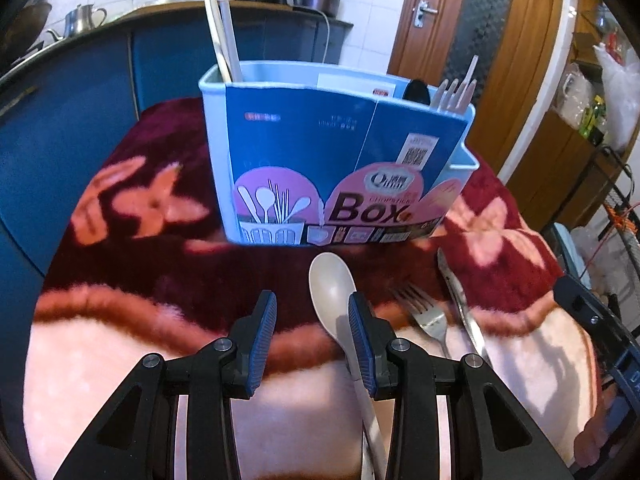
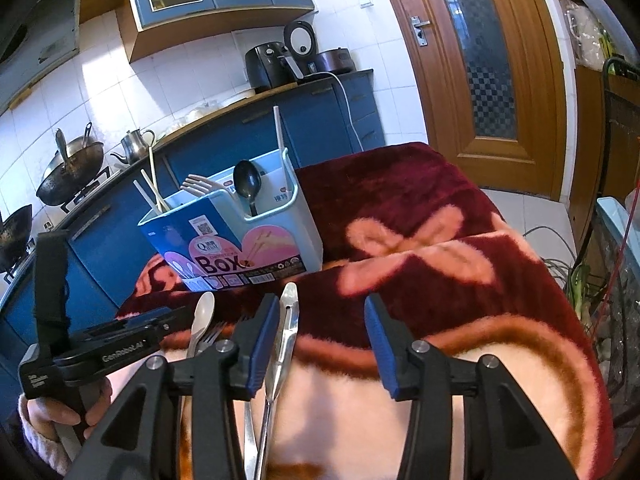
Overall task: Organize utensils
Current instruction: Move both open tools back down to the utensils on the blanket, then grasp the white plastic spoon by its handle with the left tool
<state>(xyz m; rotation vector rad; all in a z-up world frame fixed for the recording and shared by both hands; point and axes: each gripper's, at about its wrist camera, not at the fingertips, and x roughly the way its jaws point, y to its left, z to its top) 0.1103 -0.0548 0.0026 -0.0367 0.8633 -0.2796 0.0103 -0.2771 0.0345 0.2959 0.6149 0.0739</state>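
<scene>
floral blanket [image 1: 120, 380] (spoon [image 1: 330, 292], fork [image 1: 426, 316])

Pale blue box [image 1: 216, 152], navy-and-pink label; maroon blanket [image 1: 132, 280], pink flowers; beige spoon [image 1: 332, 288].

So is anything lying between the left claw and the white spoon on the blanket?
Nothing visible. The white spoon lies in the open on the blanket, right beside one pad of the left claw. The fork lies off to its other side, clear of the gap.
</scene>
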